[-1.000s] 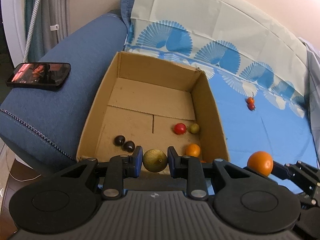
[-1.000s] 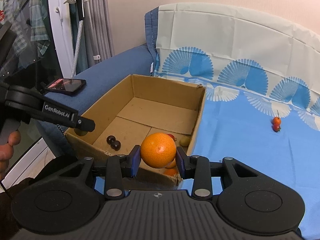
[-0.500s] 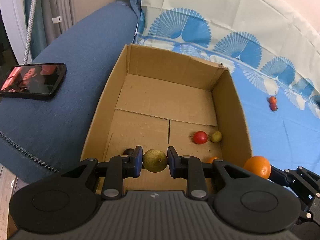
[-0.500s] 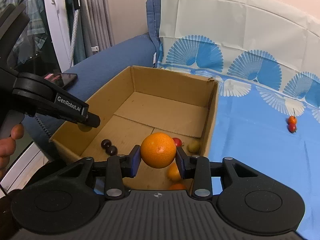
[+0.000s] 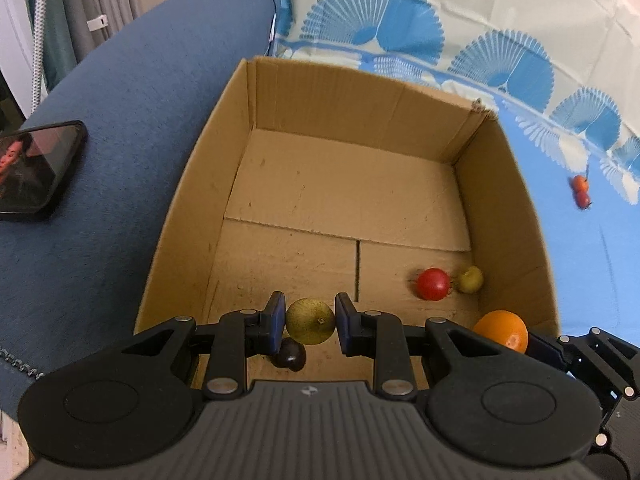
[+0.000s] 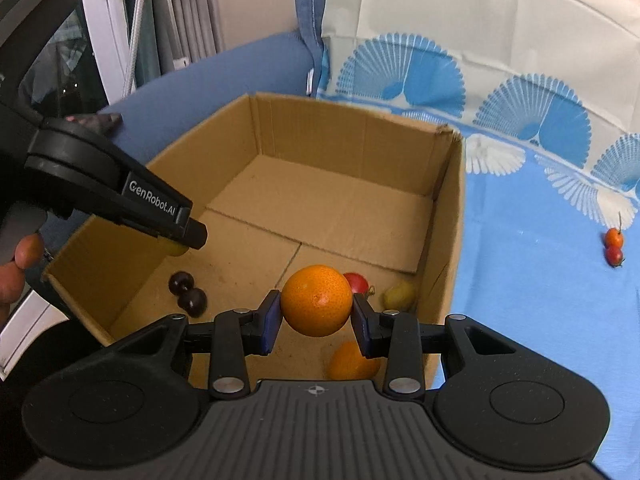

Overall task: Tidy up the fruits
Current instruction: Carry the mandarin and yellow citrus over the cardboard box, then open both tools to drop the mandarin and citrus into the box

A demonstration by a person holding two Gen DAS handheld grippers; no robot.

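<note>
My left gripper (image 5: 310,322) is shut on a yellow-green round fruit (image 5: 310,321) and holds it above the near end of an open cardboard box (image 5: 248,92). My right gripper (image 6: 316,312) is shut on an orange (image 6: 316,300), also above the box's near end (image 6: 452,240); the orange shows in the left wrist view (image 5: 502,330) too. On the box floor lie a red tomato (image 5: 432,284), a small green fruit (image 5: 470,279), two dark fruits (image 6: 187,294) and another orange (image 6: 352,362). Two small red-orange fruits (image 6: 614,246) lie on the blue cloth.
The box sits on a sofa between a blue armrest (image 5: 120,120) and a blue patterned cloth (image 6: 540,280). A phone (image 5: 36,168) lies on the armrest. The left gripper's body (image 6: 116,188) reaches over the box's left wall in the right wrist view.
Both grippers have moved forward over the box with their fruits still held. The box now fills more of both views.
</note>
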